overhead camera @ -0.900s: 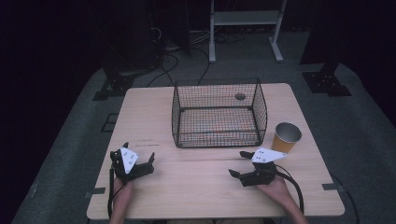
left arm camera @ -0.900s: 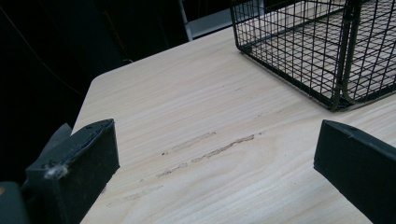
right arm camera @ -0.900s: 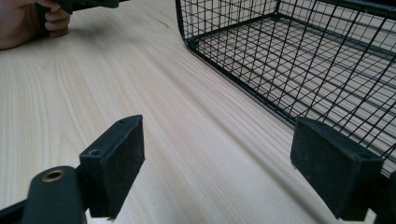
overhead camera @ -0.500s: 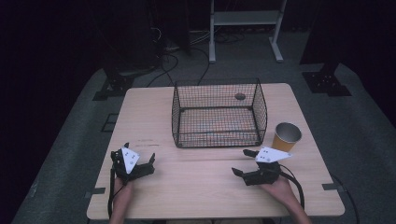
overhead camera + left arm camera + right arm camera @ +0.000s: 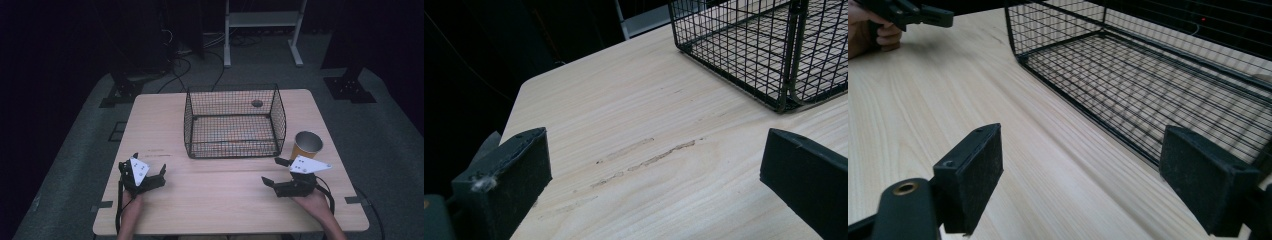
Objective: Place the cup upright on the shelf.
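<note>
Wire basket (image 5: 235, 122) sits at the table's (image 5: 165, 115) far middle, nothing visible inside; an orange paper cup (image 5: 306, 145) stands just right of it. Near edge: left gripper (image 5: 150, 175) and right gripper (image 5: 272, 172), jaws spread, gripping nothing

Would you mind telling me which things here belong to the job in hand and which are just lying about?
Likely in the job:
- paper cup, nearest the right gripper
- wire basket, just ahead of both open grippers
- left gripper, holding nothing

Just lying about:
- white stand on the floor behind the table
- cables on the floor
</note>
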The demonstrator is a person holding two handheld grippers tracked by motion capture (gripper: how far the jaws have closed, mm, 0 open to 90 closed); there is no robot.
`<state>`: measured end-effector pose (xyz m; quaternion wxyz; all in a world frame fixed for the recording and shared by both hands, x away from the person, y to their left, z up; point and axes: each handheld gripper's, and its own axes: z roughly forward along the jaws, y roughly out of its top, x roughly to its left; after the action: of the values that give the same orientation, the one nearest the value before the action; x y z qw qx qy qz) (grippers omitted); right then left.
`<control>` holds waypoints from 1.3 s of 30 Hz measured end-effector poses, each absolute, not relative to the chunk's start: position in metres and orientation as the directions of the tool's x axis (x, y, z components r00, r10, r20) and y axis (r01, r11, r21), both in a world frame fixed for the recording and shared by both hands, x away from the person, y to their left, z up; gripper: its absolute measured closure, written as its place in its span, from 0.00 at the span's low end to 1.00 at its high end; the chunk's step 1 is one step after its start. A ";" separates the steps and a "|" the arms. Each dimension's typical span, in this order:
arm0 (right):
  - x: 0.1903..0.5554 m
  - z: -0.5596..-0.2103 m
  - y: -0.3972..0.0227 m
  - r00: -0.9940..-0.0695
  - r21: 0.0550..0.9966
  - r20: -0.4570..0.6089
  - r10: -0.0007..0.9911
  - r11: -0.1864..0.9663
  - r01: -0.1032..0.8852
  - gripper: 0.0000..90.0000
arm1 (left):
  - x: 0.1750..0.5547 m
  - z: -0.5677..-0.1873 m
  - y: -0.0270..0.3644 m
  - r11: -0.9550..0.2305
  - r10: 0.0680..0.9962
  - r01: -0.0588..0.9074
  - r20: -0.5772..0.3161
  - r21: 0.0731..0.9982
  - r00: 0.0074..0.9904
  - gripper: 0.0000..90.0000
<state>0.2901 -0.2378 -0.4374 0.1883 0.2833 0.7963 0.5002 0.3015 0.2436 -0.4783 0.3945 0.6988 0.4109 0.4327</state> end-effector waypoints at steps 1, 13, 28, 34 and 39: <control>0.289 -0.436 -0.244 -0.761 0.904 -0.020 0.648 0.336 0.263 0.19 | 0.301 -0.478 0.244 -0.351 0.916 0.233 0.281 0.907 0.288 0.00; 0.281 -0.422 -0.276 -0.716 0.911 -0.033 0.697 0.316 0.266 0.19 | 0.301 -0.478 0.244 -0.350 0.917 0.235 0.280 0.907 0.285 0.00; 0.272 -0.419 -0.301 -0.680 0.913 -0.027 0.732 0.295 0.281 0.19 | 0.301 -0.478 0.244 -0.352 0.916 0.236 0.282 0.906 0.285 0.00; 0.268 -0.417 -0.311 -0.668 0.911 -0.032 0.744 0.297 0.287 0.19 | 0.301 -0.478 0.244 -0.352 0.916 0.235 0.282 0.906 0.285 0.00; 0.266 -0.417 -0.319 -0.655 0.908 -0.034 0.755 0.297 0.295 0.19 | 0.301 -0.478 0.244 -0.355 0.915 0.237 0.284 0.904 0.285 0.00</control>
<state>0.2659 -0.3190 -0.4173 0.2370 0.3410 0.7696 0.4850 0.3013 0.2436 -0.4782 0.3913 0.6996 0.4118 0.4335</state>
